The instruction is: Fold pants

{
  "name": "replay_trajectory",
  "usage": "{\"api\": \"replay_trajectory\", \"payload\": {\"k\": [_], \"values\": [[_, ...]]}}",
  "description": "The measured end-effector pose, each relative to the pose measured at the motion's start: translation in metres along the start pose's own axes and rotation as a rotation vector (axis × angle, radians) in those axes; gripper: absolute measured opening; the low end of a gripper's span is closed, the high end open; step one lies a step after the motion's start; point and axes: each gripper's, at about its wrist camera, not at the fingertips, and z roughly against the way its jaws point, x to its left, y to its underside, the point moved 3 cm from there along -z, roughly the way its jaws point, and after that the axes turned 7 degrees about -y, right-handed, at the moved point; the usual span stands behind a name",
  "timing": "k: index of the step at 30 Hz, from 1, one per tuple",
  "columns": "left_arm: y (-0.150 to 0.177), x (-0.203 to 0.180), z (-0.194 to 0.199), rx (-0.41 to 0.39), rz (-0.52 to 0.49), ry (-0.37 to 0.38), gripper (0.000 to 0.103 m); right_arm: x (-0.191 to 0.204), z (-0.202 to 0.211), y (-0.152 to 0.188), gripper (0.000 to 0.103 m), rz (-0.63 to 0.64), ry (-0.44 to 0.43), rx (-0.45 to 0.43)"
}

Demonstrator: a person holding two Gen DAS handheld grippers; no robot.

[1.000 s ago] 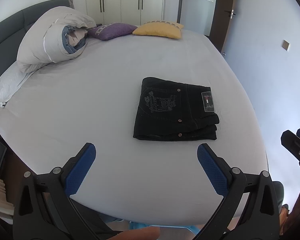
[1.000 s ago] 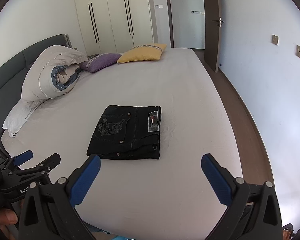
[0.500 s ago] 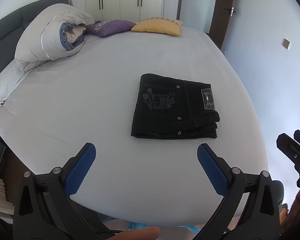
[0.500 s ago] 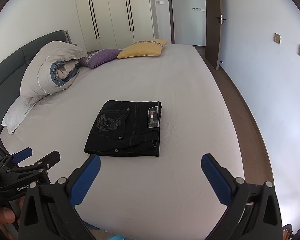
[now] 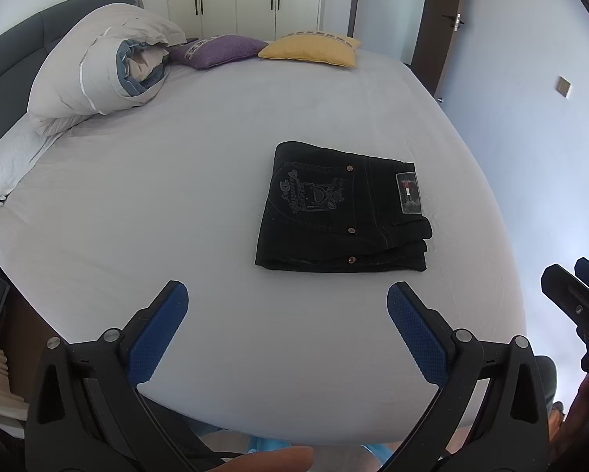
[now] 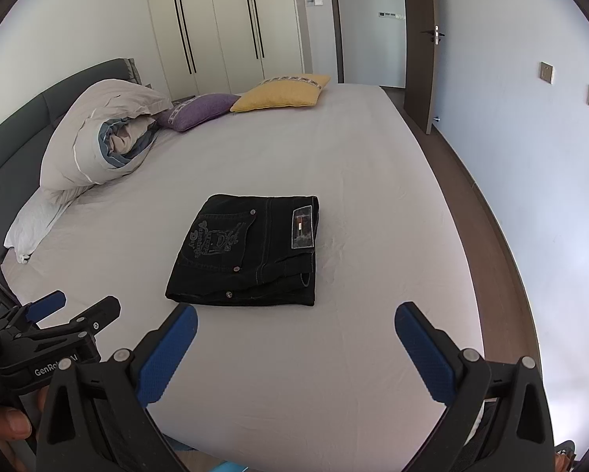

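Note:
Black jeans [image 5: 343, 208] lie folded into a neat rectangle on the pale bed sheet [image 5: 176, 196], back pocket embroidery and waist label facing up. The same folded jeans [image 6: 247, 251] sit centre in the right wrist view. My left gripper [image 5: 286, 295] is open, hanging over the near edge of the bed, apart from the jeans with nothing between its blue pads. My right gripper [image 6: 294, 320] is open too, just short of the jeans' near edge and empty. The left gripper [image 6: 70, 306] shows at the lower left of the right wrist view, and part of the right gripper's black frame at the left wrist view's right edge.
A rolled grey duvet [image 5: 102, 70] and white pillow [image 5: 15, 157] lie at the headboard side. Purple cushion [image 5: 219, 49] and yellow cushion [image 5: 310, 49] rest at the far end. Wardrobe doors [image 6: 223, 27] and a dark door [image 6: 420, 39] stand beyond; wall on the right.
Both grippers have pulled back and risen slightly, so the jeans sit a little farther off. The jeans have not moved; both grippers stay open.

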Motion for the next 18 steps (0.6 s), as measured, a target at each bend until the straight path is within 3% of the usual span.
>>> {"api": "replay_trajectory", "payload": {"k": [18], "values": [[-0.0024, -0.0028, -0.0004, -0.006, 0.0, 0.002, 0.103, 0.0032, -0.0005, 0.0002, 0.103, 0.002, 0.0, 0.003]]}}
